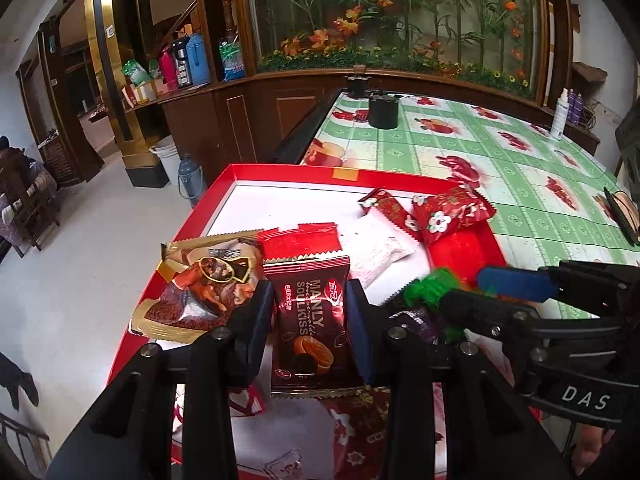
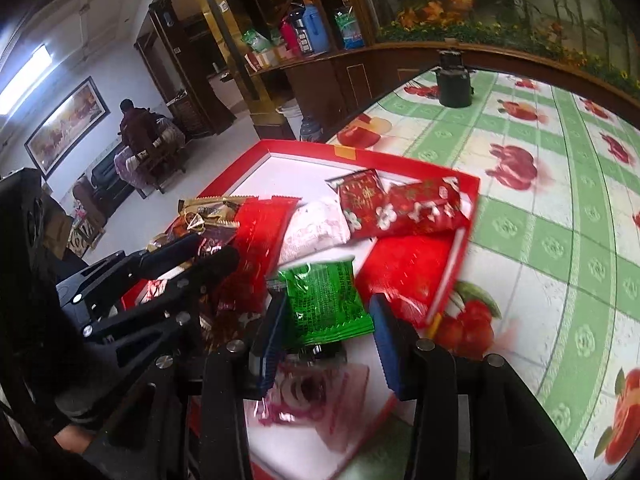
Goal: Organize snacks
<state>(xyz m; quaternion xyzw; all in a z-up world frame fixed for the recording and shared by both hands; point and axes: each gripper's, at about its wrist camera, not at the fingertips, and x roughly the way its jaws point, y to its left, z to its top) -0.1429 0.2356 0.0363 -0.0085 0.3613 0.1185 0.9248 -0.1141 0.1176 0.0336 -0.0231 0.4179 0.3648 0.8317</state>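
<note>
Behind my bench (image 1: 520, 148), with its glossy green-and-white checked cloth printed with red fruit, a dark wooden cabinet with a glass-fronted display of artificial flowers (image 1: 400, 20) closes off the room. At the near edge lies a shallow red cardboard box lid with a white floor (image 1: 280, 200), crowded with crinkly foil snack packets. My left tool (image 1: 310, 312) is clamped on a dark brown glossy packet printed with a cake (image 1: 310, 332), its blue ribbed pads pressing both sides. A gold-and-brown serrated wrapper (image 1: 204, 284) sits touching its left finger, and a plain red foil packet (image 1: 300, 238) lies just behind. My right tool (image 2: 324, 320) has a shiny green packet (image 2: 324, 296) between its fingers, but blur keeps me from telling whether the pads press it. Further back, a white pillow-shaped packet (image 1: 380, 248) and two red flower-printed packets (image 1: 452, 210) lean near the lid's right wall. A black cylindrical pot (image 1: 383, 112) stands well apart.
</note>
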